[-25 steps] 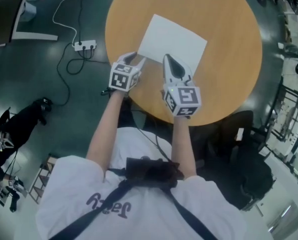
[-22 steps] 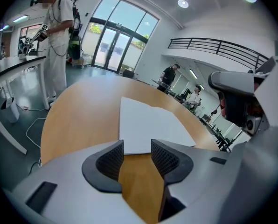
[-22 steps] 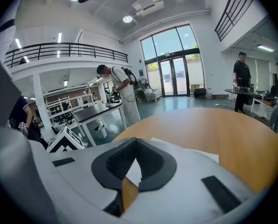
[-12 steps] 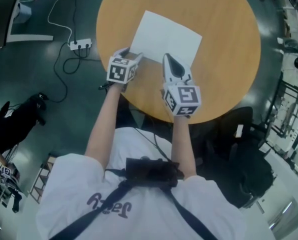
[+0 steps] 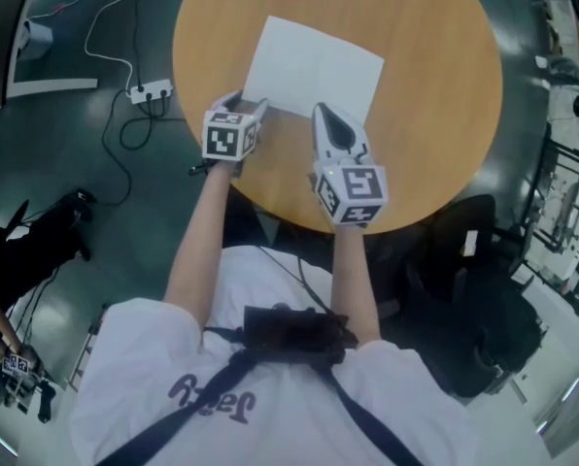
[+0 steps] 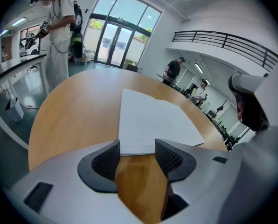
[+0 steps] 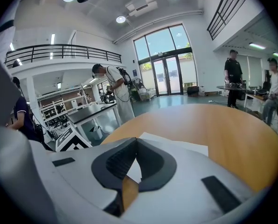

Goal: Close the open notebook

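The open notebook [image 5: 314,66] lies flat with white pages up on the round wooden table [image 5: 435,66]. My left gripper [image 5: 254,105] is at its near left corner. Its jaws have just been opening and stand open, with the page's near edge [image 6: 153,122] at the fingertips and bare wood between the pads. In its own view the left gripper [image 6: 136,146] is low over the table. My right gripper [image 5: 325,115] is shut and empty, its tip over the notebook's near edge. In the right gripper view its jaws [image 7: 135,146] meet, with the white page [image 7: 176,147] just past them.
The table's near rim [image 5: 299,223] runs just under both hands. On the floor to the left lie a power strip [image 5: 149,91] and cables. A dark chair [image 5: 474,289] stands at the right. People stand far off [image 6: 59,27], [image 7: 115,92].
The left gripper has sunk a little at the notebook's near left corner. The right gripper has slid slightly rightward along the near edge. The notebook has not moved on the table.
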`<state>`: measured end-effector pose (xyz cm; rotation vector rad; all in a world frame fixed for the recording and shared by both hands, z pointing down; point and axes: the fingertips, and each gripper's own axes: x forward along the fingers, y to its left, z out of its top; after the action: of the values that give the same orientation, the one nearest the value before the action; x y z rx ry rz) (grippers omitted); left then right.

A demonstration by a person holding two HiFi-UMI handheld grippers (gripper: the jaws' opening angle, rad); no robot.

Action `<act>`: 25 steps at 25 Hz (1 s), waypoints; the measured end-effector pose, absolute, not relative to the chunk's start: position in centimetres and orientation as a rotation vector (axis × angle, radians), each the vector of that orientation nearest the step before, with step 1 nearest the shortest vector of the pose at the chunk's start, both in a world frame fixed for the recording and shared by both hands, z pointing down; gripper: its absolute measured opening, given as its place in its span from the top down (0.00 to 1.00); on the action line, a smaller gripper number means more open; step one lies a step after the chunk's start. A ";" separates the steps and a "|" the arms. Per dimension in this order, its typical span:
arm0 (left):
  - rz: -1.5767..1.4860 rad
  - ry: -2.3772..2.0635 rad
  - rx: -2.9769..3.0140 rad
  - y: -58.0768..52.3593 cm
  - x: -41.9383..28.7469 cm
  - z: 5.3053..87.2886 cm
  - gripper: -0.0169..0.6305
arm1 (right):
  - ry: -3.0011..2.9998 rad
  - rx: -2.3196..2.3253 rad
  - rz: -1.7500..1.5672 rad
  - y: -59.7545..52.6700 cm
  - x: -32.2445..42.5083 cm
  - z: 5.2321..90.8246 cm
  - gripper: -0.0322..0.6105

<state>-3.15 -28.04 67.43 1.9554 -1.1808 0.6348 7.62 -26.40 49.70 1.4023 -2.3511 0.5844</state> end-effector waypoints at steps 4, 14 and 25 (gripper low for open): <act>0.676 -1.248 1.937 -28.3 -3.1 67.4 0.61 | -2.342 1.419 0.595 -26.2 8.5 49.8 0.92; 0.877 -1.357 1.888 -28.1 -3.6 68.3 0.61 | -2.316 1.467 0.621 -26.0 10.3 50.1 0.92; 0.886 -1.383 1.838 -28.2 -4.4 68.5 0.73 | -2.322 1.477 0.637 -26.0 11.4 50.4 0.92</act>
<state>-4.44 -28.16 68.47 1.8383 -1.3827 0.8864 11.39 -25.98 50.39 1.4769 -2.3219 0.6372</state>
